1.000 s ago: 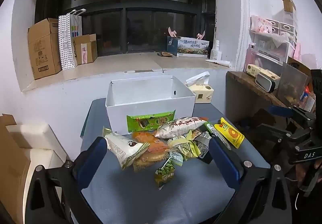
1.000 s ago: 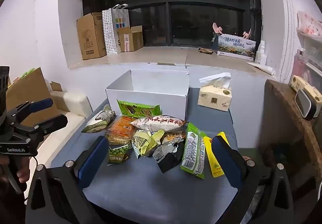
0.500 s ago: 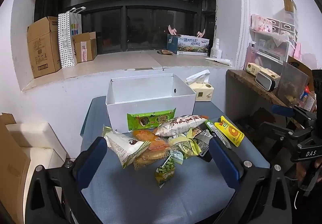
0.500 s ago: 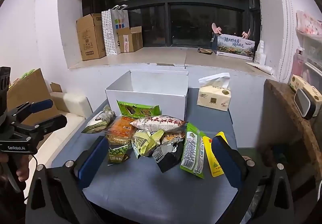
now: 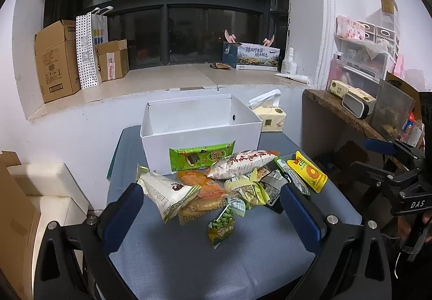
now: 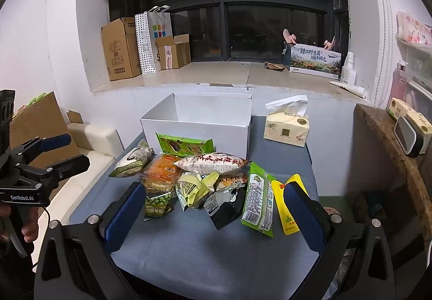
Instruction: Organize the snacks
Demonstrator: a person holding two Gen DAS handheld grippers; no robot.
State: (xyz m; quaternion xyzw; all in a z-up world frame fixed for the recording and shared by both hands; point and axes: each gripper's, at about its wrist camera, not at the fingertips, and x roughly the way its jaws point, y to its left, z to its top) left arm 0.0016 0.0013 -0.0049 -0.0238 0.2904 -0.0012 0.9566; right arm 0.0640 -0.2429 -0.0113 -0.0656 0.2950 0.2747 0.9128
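A pile of snack packets (image 5: 216, 184) lies on the blue-grey table (image 5: 205, 254) in front of an open, empty white box (image 5: 199, 124). It holds a green seaweed pack (image 5: 201, 157), a white-and-red bag (image 5: 243, 163), a yellow pouch (image 5: 306, 171) and a small green pea packet (image 5: 221, 225). My left gripper (image 5: 212, 208) is open and empty, held just short of the pile. My right gripper (image 6: 213, 207) is open and empty, near the pile (image 6: 199, 178) and the box (image 6: 199, 122). Each gripper shows in the other's view (image 6: 51, 151) (image 5: 388, 157).
A tissue pack (image 6: 286, 127) stands to the right of the box. A wooden shelf (image 6: 388, 143) with small items lies to the right. A white seat (image 6: 89, 138) and cardboard (image 6: 35, 116) stand to the left. Cardboard boxes (image 6: 121, 49) sit on the windowsill behind.
Both grippers have drifted only slightly; the view has shifted a little. Nothing was taken hold of and the snacks have not moved.
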